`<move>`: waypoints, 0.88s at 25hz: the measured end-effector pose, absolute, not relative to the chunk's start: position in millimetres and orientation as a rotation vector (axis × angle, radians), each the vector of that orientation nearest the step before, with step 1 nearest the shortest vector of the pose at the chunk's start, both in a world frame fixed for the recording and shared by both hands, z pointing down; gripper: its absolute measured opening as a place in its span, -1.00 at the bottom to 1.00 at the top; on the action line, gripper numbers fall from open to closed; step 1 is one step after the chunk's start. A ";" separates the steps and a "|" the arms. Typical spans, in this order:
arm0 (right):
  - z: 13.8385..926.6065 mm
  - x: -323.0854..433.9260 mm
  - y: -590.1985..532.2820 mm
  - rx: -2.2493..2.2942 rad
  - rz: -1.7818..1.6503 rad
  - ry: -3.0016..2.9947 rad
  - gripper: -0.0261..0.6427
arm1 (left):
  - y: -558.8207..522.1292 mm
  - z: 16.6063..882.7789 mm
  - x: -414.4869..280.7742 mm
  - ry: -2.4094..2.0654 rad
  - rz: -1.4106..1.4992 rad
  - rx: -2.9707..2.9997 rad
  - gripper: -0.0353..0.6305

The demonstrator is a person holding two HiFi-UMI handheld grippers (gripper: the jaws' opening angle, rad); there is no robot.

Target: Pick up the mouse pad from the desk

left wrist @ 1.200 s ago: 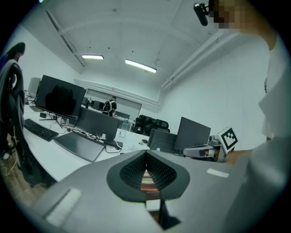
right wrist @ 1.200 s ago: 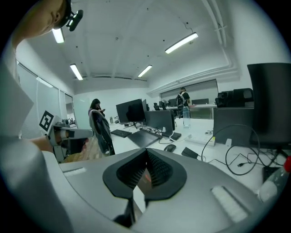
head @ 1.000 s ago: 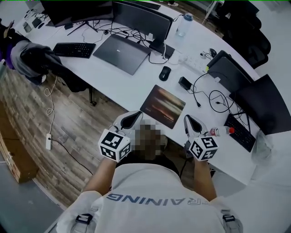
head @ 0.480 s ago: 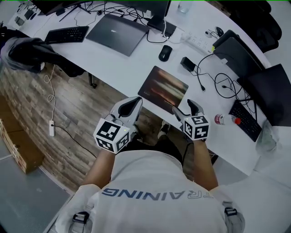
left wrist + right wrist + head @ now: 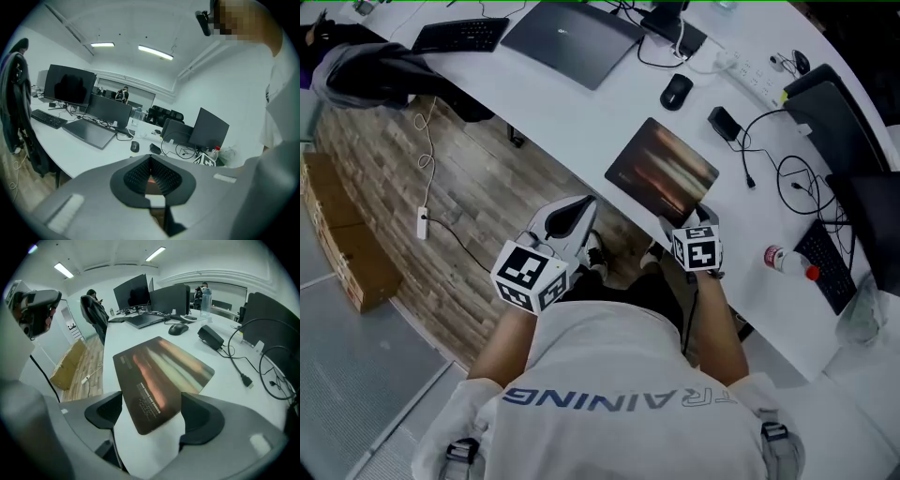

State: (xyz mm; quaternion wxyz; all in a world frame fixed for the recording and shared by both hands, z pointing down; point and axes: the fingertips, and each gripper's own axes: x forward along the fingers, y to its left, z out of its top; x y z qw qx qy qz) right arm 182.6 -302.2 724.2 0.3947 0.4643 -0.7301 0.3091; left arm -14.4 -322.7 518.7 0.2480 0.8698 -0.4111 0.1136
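The mouse pad (image 5: 663,171), dark with orange streaks, lies flat on the white desk (image 5: 572,108) near its front edge. My right gripper (image 5: 689,217) points down at the pad's near corner. In the right gripper view the pad (image 5: 161,376) fills the middle. The right gripper (image 5: 152,413) has its jaws opening wide, with the pad's near corner between them and the pads not pressing on it. My left gripper (image 5: 584,206) hangs over the floor, left of the pad and off the desk. Its jaws (image 5: 151,176) are shut on nothing.
Beyond the pad lie a black mouse (image 5: 676,91), a small black box (image 5: 724,122) and looping cables (image 5: 797,178). A closed laptop (image 5: 572,28) and a keyboard (image 5: 459,36) sit farther left. A bottle (image 5: 787,261) lies at the right. A cardboard box (image 5: 342,234) stands on the floor.
My right gripper has dropped to the pad's near corner, tipped downward, and its jaws have gone from shut to wide open. The left gripper has sunk a little.
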 end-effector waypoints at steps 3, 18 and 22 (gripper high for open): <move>739.9 182.7 -303.6 1.161 0.777 -1.807 0.30 | -323.2 525.0 -18.0 -1.135 0.330 2.343 -0.89; 743.4 188.0 -307.7 1.176 0.762 -1.764 -0.06 | -327.3 530.2 -11.0 -1.087 0.335 2.351 -0.89; 742.7 180.8 -308.0 1.175 0.741 -1.766 -0.28 | -327.6 522.6 -15.6 -1.090 0.314 2.368 -0.89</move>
